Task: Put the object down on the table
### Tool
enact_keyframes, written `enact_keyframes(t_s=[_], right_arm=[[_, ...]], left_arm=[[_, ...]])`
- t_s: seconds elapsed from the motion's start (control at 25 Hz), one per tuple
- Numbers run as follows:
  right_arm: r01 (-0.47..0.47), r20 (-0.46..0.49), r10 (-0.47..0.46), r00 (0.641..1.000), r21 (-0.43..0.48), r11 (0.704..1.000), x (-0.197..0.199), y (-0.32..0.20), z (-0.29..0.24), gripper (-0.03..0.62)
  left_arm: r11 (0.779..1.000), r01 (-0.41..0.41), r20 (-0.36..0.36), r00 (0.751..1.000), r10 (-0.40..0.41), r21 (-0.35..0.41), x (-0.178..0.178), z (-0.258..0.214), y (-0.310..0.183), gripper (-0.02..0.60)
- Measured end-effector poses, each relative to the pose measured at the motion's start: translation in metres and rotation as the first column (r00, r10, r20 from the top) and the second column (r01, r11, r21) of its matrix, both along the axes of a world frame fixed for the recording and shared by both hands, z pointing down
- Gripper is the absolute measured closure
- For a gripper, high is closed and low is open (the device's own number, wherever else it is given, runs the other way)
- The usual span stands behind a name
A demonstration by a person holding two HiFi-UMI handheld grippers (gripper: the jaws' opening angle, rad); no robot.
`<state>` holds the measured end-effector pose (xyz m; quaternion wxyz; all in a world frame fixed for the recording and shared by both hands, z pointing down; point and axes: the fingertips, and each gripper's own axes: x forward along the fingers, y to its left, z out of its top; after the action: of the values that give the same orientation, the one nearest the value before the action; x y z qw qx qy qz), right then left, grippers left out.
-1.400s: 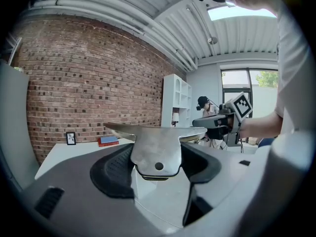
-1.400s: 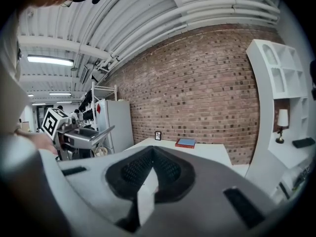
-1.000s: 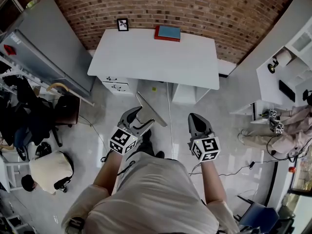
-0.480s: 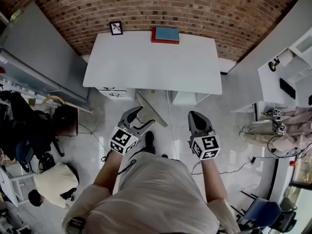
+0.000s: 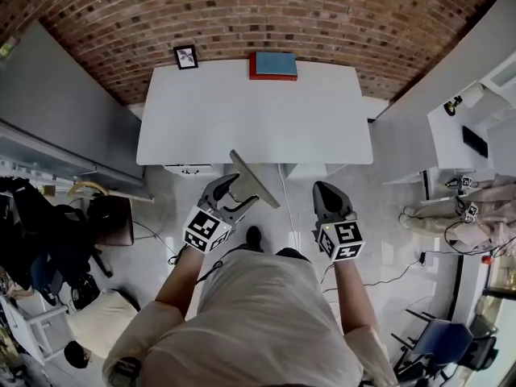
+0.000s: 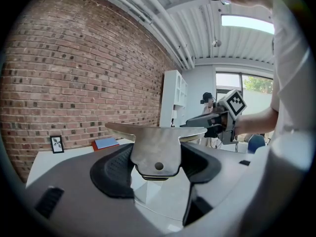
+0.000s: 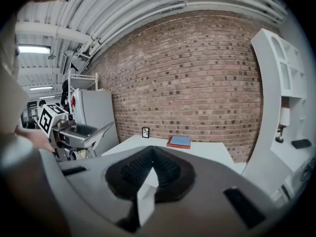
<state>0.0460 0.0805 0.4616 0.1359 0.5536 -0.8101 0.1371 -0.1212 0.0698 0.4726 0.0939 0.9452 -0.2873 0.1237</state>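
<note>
My left gripper (image 5: 232, 192) is shut on a flat grey metal plate (image 5: 254, 178) that sticks out up and to the right, over the floor just short of the white table (image 5: 242, 119). In the left gripper view the plate (image 6: 157, 149), with a small hole in it, sits between the two dark pads (image 6: 114, 169). My right gripper (image 5: 326, 197) hangs beside it with the jaws together and nothing in them; in its own view the pads (image 7: 133, 171) meet at the tip.
A small framed picture (image 5: 185, 56) and a red and blue book (image 5: 274, 64) lie at the table's far edge, against the brick wall. A grey cabinet (image 5: 56, 111) stands left, white shelving (image 5: 476, 127) right. A cable (image 5: 282, 188) runs across the floor.
The table has come nearer and lower in the head view as the person steps toward it. Both grippers keep their pose, and the plate stays gripped.
</note>
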Motion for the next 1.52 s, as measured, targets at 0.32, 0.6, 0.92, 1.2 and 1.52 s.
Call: enact_keyframes(t_s=[0.32,0.6,0.92,1.2,1.52], right_arm=[[-0.024,-0.007,0.023,1.000,-0.031,0.999,-0.007,-0.024,0.011,0.591],[-0.007,0.013,0.007,1.000,-0.061,0.998,0.005,-0.045,0.024,0.591],[0.057,0.038,-0.053,0.998,-0.111,0.992,0.024,-0.099,0.047,0.591],[0.108,0.064,-0.099,0.993,-0.156,0.982,0.051,-0.154,0.065,0.591],[0.147,0.098,-0.128,0.987,-0.220,0.964,0.088,-0.199,0.101,0.591]], left_arm=[[1.000,-0.010,-0.005,1.000,0.010,-0.022,-0.008,0.008,-0.031,0.305],[0.999,0.016,0.008,1.000,-0.016,-0.052,0.007,0.019,-0.050,0.305],[0.994,0.071,0.040,0.997,-0.068,-0.078,0.034,0.034,-0.092,0.305],[0.986,0.117,0.101,0.989,-0.106,-0.121,0.064,0.060,-0.141,0.305],[0.975,0.153,0.178,0.976,-0.124,-0.158,0.104,0.099,-0.193,0.305]])
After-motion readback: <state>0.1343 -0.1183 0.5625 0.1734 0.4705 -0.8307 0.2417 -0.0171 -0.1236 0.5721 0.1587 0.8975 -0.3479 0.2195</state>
